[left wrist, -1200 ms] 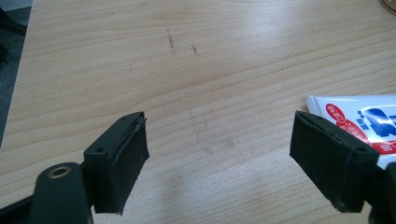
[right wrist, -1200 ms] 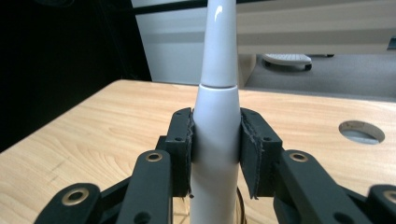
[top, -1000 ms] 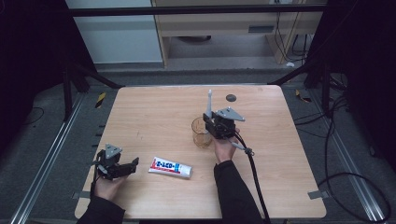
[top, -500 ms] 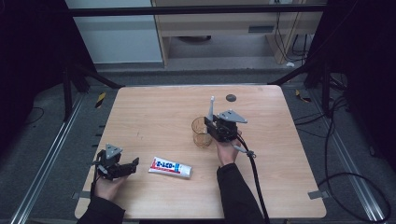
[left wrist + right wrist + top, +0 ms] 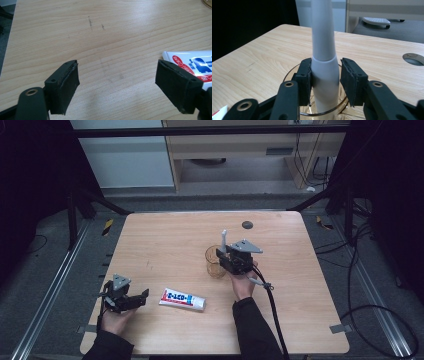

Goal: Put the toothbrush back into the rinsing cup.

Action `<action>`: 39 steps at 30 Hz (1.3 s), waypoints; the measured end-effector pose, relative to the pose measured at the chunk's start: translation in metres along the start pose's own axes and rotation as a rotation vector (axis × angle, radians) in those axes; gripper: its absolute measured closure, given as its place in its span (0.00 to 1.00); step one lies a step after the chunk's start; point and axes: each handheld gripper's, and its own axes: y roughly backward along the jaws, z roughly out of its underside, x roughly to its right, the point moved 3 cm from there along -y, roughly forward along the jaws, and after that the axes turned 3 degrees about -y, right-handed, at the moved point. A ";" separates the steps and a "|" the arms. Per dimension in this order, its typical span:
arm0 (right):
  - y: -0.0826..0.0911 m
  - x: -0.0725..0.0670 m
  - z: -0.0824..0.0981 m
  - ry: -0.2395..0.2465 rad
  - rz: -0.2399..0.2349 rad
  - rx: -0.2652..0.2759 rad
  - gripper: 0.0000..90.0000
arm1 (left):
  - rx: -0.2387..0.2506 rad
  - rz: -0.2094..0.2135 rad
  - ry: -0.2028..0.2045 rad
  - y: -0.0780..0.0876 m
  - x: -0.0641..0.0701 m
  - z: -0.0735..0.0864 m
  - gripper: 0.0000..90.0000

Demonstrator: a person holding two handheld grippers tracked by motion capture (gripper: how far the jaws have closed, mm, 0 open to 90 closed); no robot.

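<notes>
A white and grey toothbrush handle (image 5: 223,240) (image 5: 323,37) stands upright in an amber glass cup (image 5: 215,265) (image 5: 340,108) near the table's middle. My right gripper (image 5: 227,257) (image 5: 325,77) straddles the handle just above the cup's rim. Its jaws have just been opening: the left pad still touches the handle, and a gap shows at the right pad. My left gripper (image 5: 141,299) (image 5: 117,82) rests open near the front left of the table, nothing between its pads. A white toothpaste tube (image 5: 182,299) (image 5: 192,62) lies flat just to its right.
A dark round hole (image 5: 247,225) (image 5: 413,59) sits in the wooden table (image 5: 165,240) near its far edge. The right gripper's cable (image 5: 272,315) trails back over the front edge. Beyond the table stand a pale cabinet and dark frame legs.
The top of the toothbrush handle has sunk a little lower toward the cup. Both hands have kept their places.
</notes>
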 end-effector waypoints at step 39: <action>0.077 0.023 -0.010 0.061 0.041 -0.039 0.31 | 0.026 0.095 -0.040 0.006 0.012 -0.007 0.38</action>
